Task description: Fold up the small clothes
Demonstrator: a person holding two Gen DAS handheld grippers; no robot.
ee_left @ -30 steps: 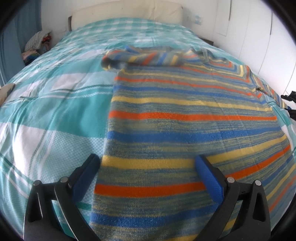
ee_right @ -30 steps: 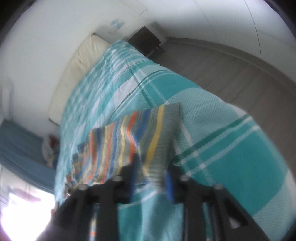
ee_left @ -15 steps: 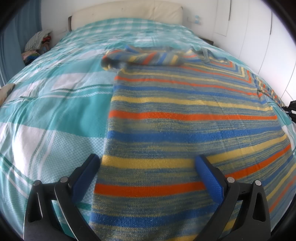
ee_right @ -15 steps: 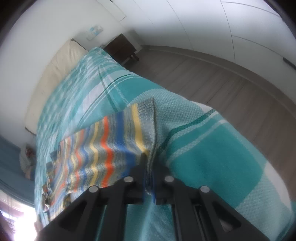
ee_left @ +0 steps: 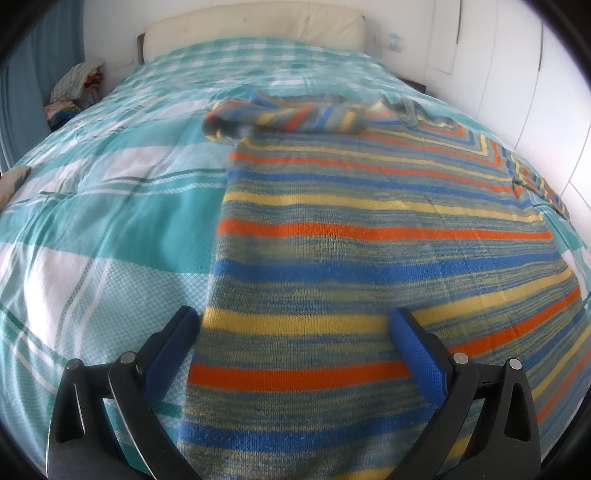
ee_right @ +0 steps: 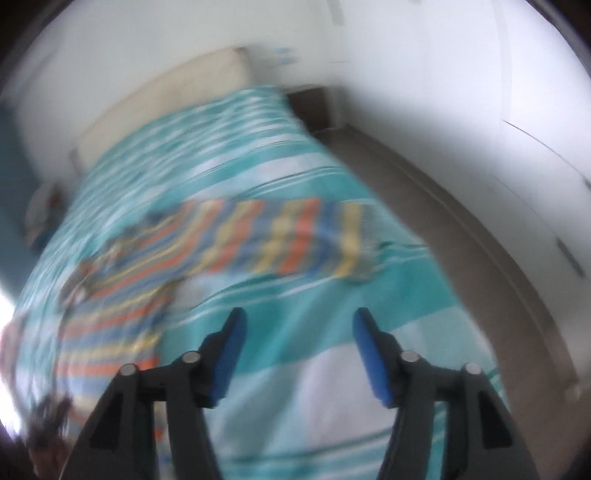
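Note:
A striped knit sweater (ee_left: 369, 236) in blue, orange, yellow and grey lies flat on the bed. One sleeve (ee_left: 288, 116) is folded across its far end. My left gripper (ee_left: 295, 325) is open and empty, its jaws spread just above the sweater's near hem. In the blurred right wrist view the other sleeve (ee_right: 280, 236) lies stretched out on the cover. My right gripper (ee_right: 297, 321) is open and empty, above the bedcover a little short of that sleeve.
The bed has a teal and white checked cover (ee_left: 110, 229) and a cream headboard (ee_left: 251, 22). A pile of clothes (ee_left: 77, 85) sits left of the bed. A wooden floor (ee_right: 461, 206) and white wardrobe doors (ee_right: 517, 92) lie to the right.
My right gripper has let go of the sleeve's cuff, opened and swung back fast; the sleeve now lies flat. My left gripper has stayed open and still.

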